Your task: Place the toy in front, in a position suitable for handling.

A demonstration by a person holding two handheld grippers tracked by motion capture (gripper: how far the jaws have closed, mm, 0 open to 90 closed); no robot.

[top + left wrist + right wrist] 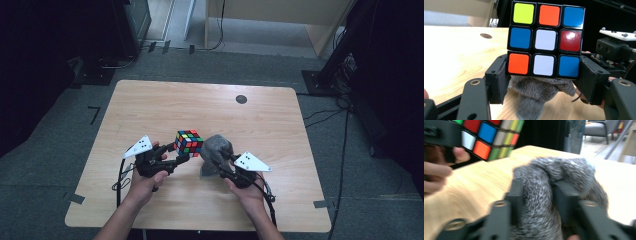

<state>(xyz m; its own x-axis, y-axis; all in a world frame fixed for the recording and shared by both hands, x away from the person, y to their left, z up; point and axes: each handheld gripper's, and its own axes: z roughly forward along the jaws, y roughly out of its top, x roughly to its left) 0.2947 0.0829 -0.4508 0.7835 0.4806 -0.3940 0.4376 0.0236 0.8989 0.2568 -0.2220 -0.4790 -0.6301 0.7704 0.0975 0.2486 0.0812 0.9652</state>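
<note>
The table (pixel 150 105) is the biggest thing here, and there is one of it, made of pale wood with one small dark dot (pixel 241 99) near its far edge. Next comes one grey fuzzy cloth (pixel 216 150), bunched up on the table just right of the cube. Then come two grippers, one in each hand. Last and smallest is one cube (pixel 189 142) with many colored squares. The left gripper (pixel 181 159) is clenched on the cube, with a black pad pressing on each side of it, and it holds the cube up a little above the table, so the cloth shows under it in the left gripper view. The right gripper (pixel 216 163) sits just right of the cube with its jaws around a fold of the cloth. The cloth bulges between the pads, but that view is blurry, so I cannot tell if the pads squeeze it or have let go. The job looks like wiping the cube with the cloth. The cube is already picked up, and the cloth is close beside it. I think the rubbing is partly done or about to go on, because the cloth is near the cube but not pressed on it. What is left is to bring the cloth onto the cube, wipe its sides, and set both things down.
</note>
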